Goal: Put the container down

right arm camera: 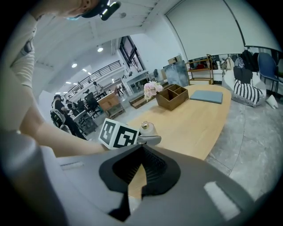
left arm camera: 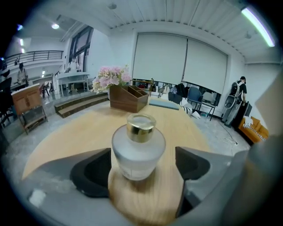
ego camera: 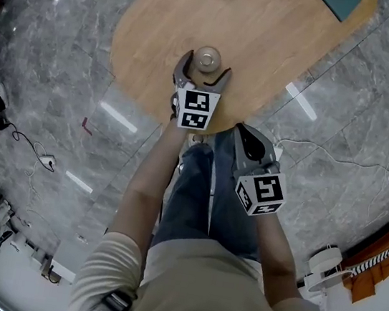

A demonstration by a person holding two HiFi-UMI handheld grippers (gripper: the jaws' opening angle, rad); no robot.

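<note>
While the right gripper point(right arm camera: 140, 154) rests closed, the left gripper point(left arm camera: 142, 160) gapes wide around the round frosted gold-capped container point(left arm camera: 138, 148)

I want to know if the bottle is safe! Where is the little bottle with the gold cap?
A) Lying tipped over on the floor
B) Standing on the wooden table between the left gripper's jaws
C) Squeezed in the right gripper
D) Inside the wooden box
B: the bottle stands upright on the wooden table, and the left gripper is open around it.
</note>
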